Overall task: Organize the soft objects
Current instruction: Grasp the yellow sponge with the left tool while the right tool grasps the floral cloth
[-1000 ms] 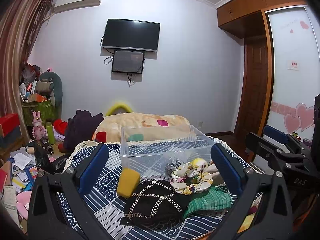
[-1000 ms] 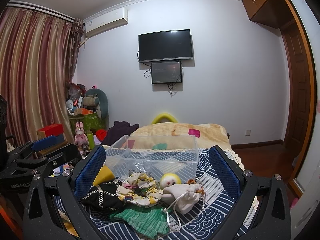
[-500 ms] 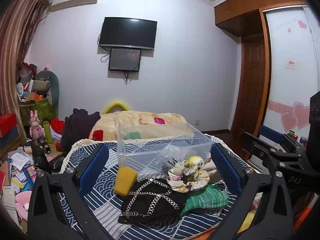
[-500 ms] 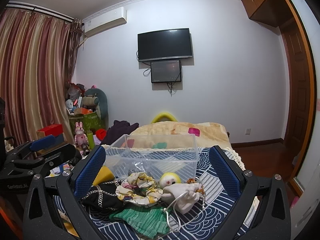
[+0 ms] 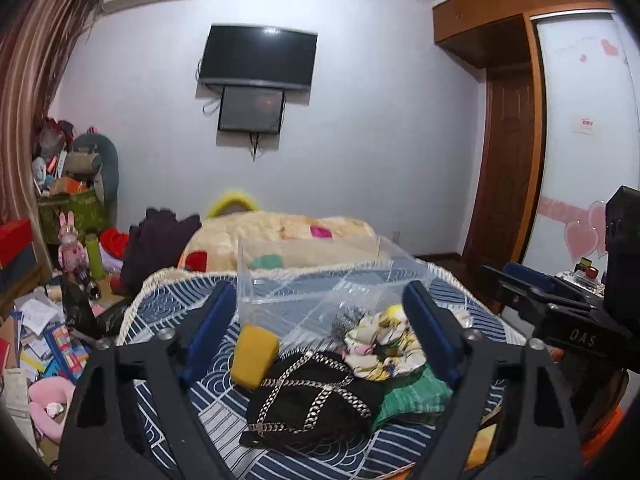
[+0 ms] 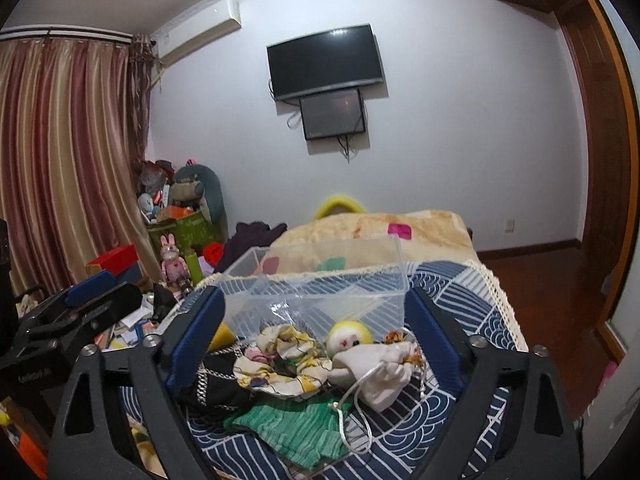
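A clear plastic bin [image 5: 320, 276] [image 6: 320, 280] stands empty on a blue patterned cloth. In front of it lie soft things: a yellow sponge [image 5: 255, 350], a black cloth with a chain pattern [image 5: 316, 396], a floral scrunchie [image 5: 380, 348] [image 6: 284, 356], a green knitted cloth [image 5: 412, 394] [image 6: 296, 428], a yellow-headed doll [image 6: 348, 334] and a white drawstring pouch [image 6: 384, 372]. My left gripper [image 5: 320, 328] is open above the sponge and black cloth. My right gripper [image 6: 316, 340] is open above the scrunchie and doll. Neither holds anything.
The cloth-covered surface [image 6: 472, 320] drops off at its fringed right edge. A beige blanket [image 5: 280, 236] lies behind the bin. Clutter of papers, boxes and toys [image 5: 48, 320] fills the floor at left. A wardrobe door [image 5: 584, 160] stands at right.
Both grippers have moved forward and a little down toward the pile, so the bin and soft things look larger. The right view has tilted. Nothing was picked up.
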The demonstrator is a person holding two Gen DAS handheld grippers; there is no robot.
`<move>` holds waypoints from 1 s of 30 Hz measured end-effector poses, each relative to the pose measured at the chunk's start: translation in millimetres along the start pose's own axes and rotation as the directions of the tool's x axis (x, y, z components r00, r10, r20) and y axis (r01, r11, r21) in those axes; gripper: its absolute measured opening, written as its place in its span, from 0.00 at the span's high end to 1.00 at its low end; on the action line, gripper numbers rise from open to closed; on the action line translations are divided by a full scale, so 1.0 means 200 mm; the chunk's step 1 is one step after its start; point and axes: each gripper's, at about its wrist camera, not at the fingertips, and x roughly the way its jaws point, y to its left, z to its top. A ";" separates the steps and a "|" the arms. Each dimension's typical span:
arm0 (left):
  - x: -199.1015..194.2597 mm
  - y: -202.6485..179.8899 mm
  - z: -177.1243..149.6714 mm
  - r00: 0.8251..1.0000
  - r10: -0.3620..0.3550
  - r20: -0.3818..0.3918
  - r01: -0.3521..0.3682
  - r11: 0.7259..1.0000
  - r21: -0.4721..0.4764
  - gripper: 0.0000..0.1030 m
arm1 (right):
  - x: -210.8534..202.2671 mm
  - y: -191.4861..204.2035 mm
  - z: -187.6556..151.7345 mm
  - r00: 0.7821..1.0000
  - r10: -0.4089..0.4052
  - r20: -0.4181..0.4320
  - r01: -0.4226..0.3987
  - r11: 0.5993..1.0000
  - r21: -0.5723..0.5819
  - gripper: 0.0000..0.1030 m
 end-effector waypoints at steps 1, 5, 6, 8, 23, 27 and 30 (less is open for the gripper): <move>0.02 0.02 -0.01 1.000 0.006 -0.014 -0.006 1.000 -0.008 0.22 | 0.01 -0.01 0.00 1.000 -0.001 -0.012 0.001 1.000 0.004 0.19; 0.12 0.10 -0.04 0.997 0.012 -0.081 -0.016 0.999 -0.050 0.32 | 0.06 -0.03 -0.02 0.999 -0.012 -0.052 0.012 1.000 0.009 0.29; 0.14 0.12 -0.05 0.996 0.014 -0.093 -0.020 0.998 -0.056 0.34 | 0.07 -0.03 -0.03 0.998 -0.019 -0.064 0.020 1.000 0.007 0.32; 0.19 0.16 -0.07 0.992 0.019 -0.125 -0.028 0.997 -0.075 0.39 | 0.09 -0.04 -0.04 0.996 -0.024 -0.085 0.024 1.000 0.007 0.36; 0.49 0.30 -0.22 0.953 0.057 -0.298 -0.085 0.993 -0.083 0.47 | 0.29 0.00 -0.03 0.978 -0.006 -0.207 0.000 1.000 -0.031 0.50; 0.53 0.33 -0.26 0.943 0.051 -0.330 -0.090 0.990 -0.105 0.47 | 0.38 0.04 -0.03 0.970 0.022 -0.242 -0.035 0.998 -0.047 0.53; 0.55 0.35 -0.28 0.937 0.043 -0.346 -0.089 0.989 -0.118 0.51 | 0.43 0.08 -0.05 0.963 0.034 -0.268 -0.051 0.997 -0.057 0.53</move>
